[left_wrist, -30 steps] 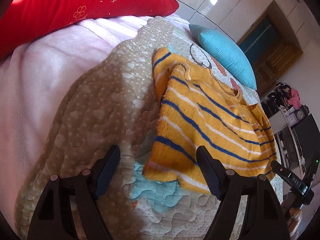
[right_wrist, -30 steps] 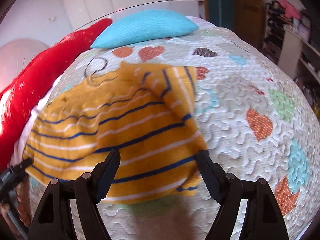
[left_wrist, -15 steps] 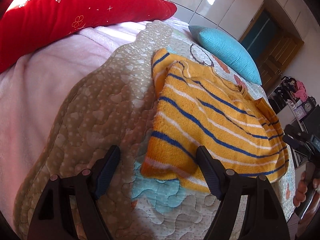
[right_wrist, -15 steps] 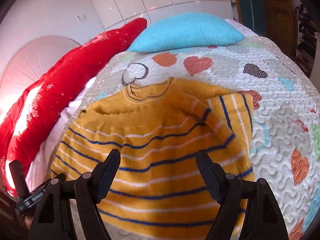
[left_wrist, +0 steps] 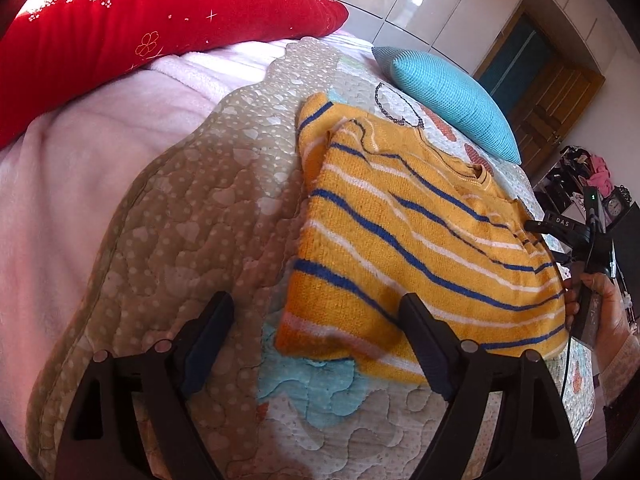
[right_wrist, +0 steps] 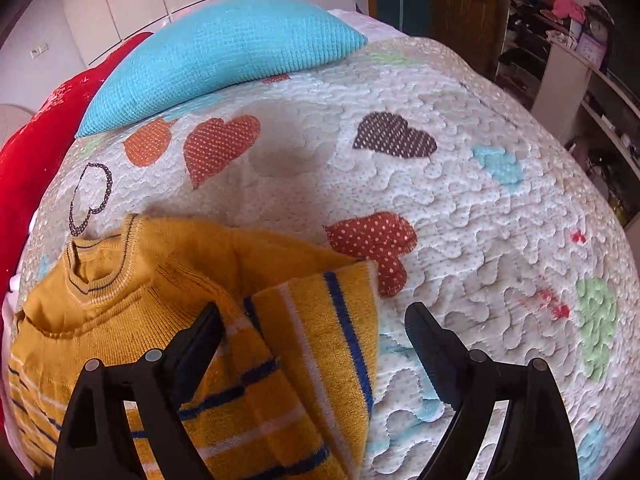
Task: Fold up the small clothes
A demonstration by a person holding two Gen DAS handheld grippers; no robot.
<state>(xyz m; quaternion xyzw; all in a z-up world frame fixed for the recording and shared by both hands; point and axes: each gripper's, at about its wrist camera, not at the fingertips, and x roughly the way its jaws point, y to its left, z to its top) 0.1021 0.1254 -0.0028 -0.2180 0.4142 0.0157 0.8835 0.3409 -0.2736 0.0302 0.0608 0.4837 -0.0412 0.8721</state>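
Yellow sweater (right_wrist: 192,340) unmoved (right gripper (right_wrist: 314,344) shifted, widening).

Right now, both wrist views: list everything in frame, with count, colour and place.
sweater: 1, yellow with blue and white stripes, flat on the quilt, sleeves folded in
quilt: 1, white with coloured hearts, covering the bed
blue pillow: 1, turquoise, on the quilt beyond the sweater's collar
red pillow: 1, red with floral print, at the bed's head
blanket: 1, pale pink, beside the quilt
shelves: cluttered, at the room's edge
left claw: black, open, at the sweater's hem corner
right claw: black, open, over a folded sleeve
hand: 1, holding the right claw's grip
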